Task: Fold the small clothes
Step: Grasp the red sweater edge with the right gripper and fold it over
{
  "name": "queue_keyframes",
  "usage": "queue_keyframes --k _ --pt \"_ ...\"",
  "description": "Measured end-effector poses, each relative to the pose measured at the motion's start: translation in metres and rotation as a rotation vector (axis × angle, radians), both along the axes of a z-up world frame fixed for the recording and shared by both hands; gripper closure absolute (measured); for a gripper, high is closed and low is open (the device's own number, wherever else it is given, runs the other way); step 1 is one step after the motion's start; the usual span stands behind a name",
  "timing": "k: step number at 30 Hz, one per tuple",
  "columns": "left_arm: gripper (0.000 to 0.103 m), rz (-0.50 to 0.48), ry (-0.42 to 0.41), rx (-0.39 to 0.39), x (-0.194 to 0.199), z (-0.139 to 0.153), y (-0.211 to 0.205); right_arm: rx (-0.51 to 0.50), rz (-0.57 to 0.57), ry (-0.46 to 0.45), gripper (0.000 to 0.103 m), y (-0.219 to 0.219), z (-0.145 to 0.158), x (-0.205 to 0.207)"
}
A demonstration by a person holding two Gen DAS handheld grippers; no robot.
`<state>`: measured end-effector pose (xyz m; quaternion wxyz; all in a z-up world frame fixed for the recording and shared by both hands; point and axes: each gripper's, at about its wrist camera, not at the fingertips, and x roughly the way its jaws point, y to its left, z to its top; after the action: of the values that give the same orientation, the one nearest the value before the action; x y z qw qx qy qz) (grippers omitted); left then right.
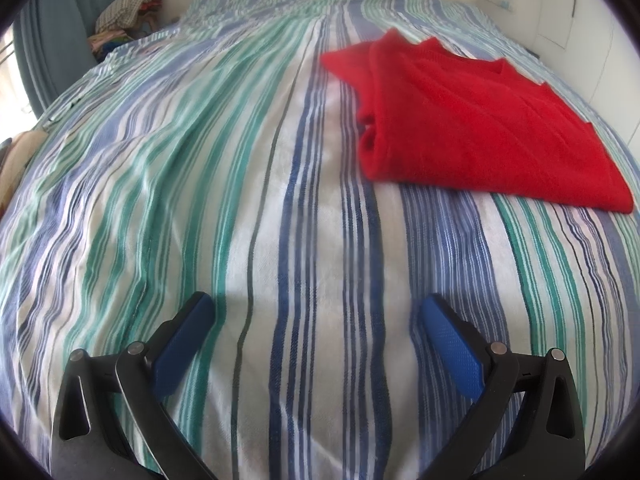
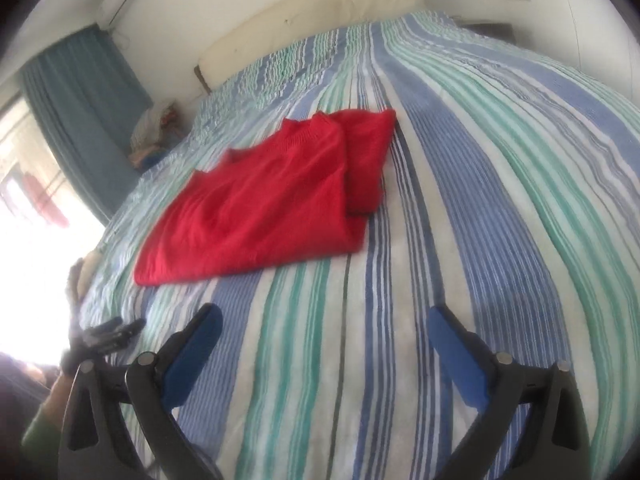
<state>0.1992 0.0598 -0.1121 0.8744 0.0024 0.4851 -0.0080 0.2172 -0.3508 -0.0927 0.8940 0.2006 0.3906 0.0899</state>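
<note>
A red knitted sweater [image 1: 476,120] lies partly folded on the striped bedspread [image 1: 240,184], up and to the right in the left wrist view. The same sweater [image 2: 260,204] sits left of centre in the right wrist view, with a sleeve folded along its right side. My left gripper [image 1: 316,308] hovers open over bare bedspread, well short of the sweater, with nothing between its blue pads [image 1: 452,348]. Over the striped cover [image 2: 440,208], my right gripper [image 2: 325,320] is also open and empty, apart from the sweater. The other gripper [image 2: 108,334] shows dark and blurred at the lower left.
A cream headboard [image 2: 312,20] runs along the far end of the bed. A pile of clothes [image 1: 128,16] sits by the bed's far left corner, next to a blue curtain [image 2: 84,108]. A bright window fills the left edge. White wall lies to the right.
</note>
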Motion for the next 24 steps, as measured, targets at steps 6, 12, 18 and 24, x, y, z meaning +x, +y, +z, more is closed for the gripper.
queue_keyframes --k 6,12,18,24 --pt "0.001 -0.160 -0.040 -0.055 -0.043 0.015 -0.002 0.116 -0.032 0.055 0.002 -0.046 -0.006 0.104" --pt "0.001 -0.136 -0.065 -0.084 -0.043 0.006 0.006 0.296 0.018 0.114 0.080 -0.014 -0.045 0.171" --pt "0.001 -0.065 -0.111 -0.110 -0.036 0.027 0.035 -0.025 0.043 0.100 0.088 0.069 0.030 0.189" --pt "0.001 0.073 -0.157 -0.178 -0.032 0.040 0.086 -0.200 0.170 0.095 0.088 0.221 0.079 0.211"
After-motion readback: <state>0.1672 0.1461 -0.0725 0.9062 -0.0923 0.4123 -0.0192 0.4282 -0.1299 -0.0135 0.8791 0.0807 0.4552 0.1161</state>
